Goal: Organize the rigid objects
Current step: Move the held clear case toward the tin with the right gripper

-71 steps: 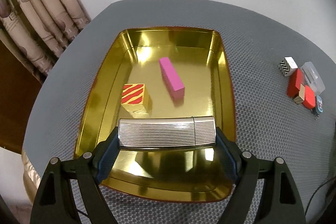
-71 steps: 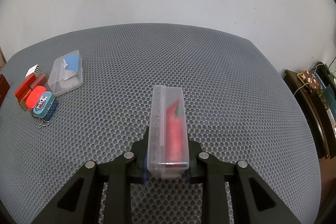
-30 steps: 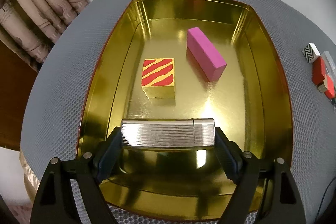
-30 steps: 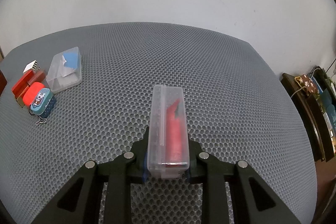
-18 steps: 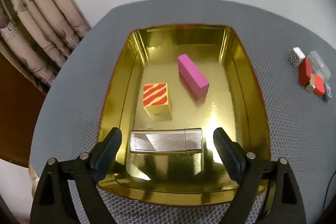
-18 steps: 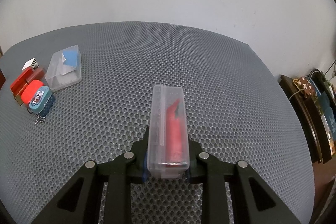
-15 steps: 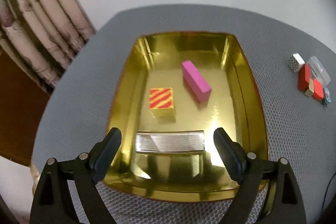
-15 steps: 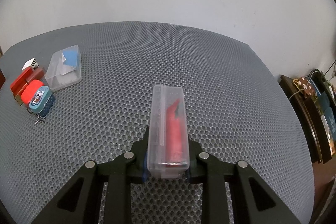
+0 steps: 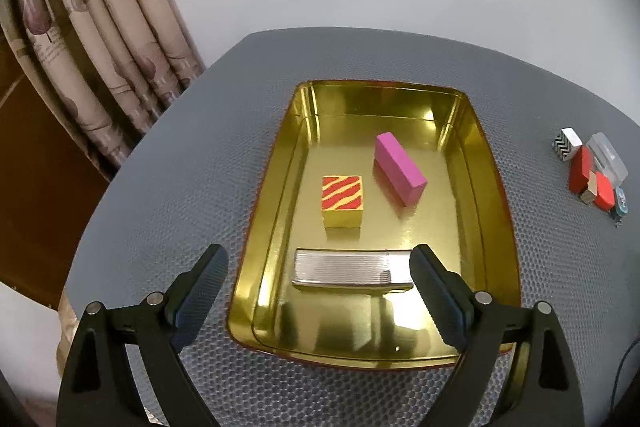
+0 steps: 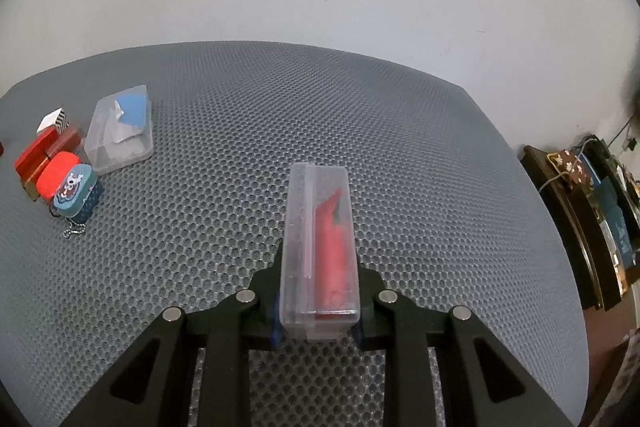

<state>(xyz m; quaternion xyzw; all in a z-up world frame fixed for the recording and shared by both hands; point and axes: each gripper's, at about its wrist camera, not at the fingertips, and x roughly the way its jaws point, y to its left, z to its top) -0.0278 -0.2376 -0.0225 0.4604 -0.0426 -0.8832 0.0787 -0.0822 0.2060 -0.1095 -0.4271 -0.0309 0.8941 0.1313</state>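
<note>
ok, left gripper (image 9: 316,291) has its fingers spread wide with nothing between them, hanging above the near end of the shiny gold rectangular metal tray (image 9: 496,211) on the grey honeycomb-mesh table (image 9: 168,187). inside the tray: ribbed silver metal case (image 9: 352,269) lying flat crosswise at the near end, apart from both fingers; yellow block with red stripes on top (image 9: 343,201) just beyond it; pink rectangular block (image 9: 398,167) lying diagonal further back toward the right, near the striped block but not touching it.

right gripper (image 10: 318,311) is pinching a clear plastic box with a red item inside (image 10: 318,247), box pointing forward along the fingers, held above the mesh.

loose cluster sits on the table well right of the tray: small black-white zigzag box (image 9: 566,143), clear plastic box with a blue piece inside (image 10: 120,129), red rectangular box (image 10: 34,155), rounded orange-red case (image 10: 56,174) and teal skull-print keychain case (image 10: 76,193) with a bead chain. items there are packed close, some touching.

beige patterned curtain (image 9: 92,39) hangs behind the table's left side.
</note>
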